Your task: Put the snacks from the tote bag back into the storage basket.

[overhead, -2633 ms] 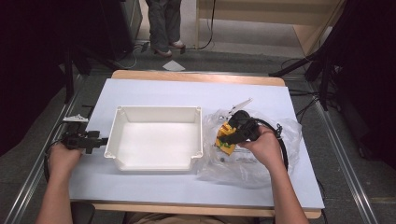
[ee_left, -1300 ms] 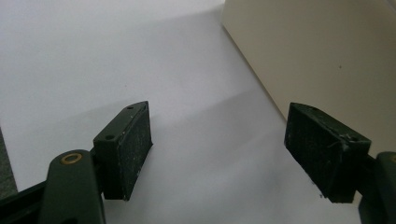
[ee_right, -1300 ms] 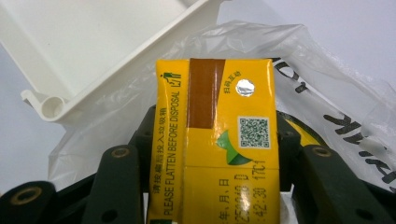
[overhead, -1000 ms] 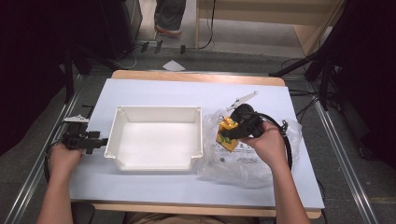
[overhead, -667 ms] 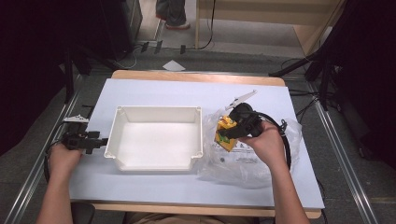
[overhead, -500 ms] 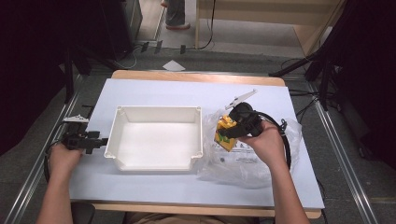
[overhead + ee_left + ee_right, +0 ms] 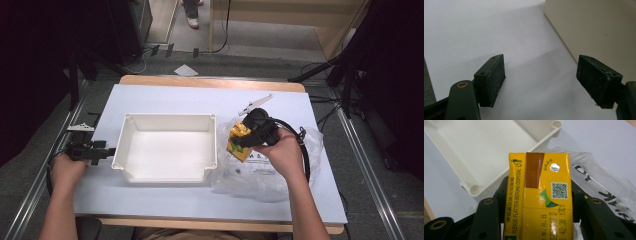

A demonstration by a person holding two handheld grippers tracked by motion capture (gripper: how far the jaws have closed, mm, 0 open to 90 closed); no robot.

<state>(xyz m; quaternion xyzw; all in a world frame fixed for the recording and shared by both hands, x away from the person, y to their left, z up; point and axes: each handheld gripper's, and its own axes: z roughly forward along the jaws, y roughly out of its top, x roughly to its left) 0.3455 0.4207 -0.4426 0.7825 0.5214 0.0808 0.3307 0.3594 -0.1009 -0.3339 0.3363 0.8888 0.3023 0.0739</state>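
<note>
From the high view, a white tray (image 7: 168,147) sits at the middle of the white table (image 7: 165,100). The left gripper (image 7: 102,151) rests just beside the tray's left wall, held in the person's left hand (image 7: 67,167). On the tray's right side, the right gripper (image 7: 246,142) holds a yellow carton (image 7: 239,141) above a clear plastic bag (image 7: 260,172), close to the tray's right wall.

In the left gripper view, the left gripper's (image 7: 540,82) jaws stand spread wide over bare table, with the tray's wall (image 7: 596,30) just beyond.

In the right gripper view, the right gripper (image 7: 537,197) pinches the carton (image 7: 540,195) between its jaws, the tray's corner (image 7: 499,150) behind it and the bag (image 7: 599,180) to the side.
</note>
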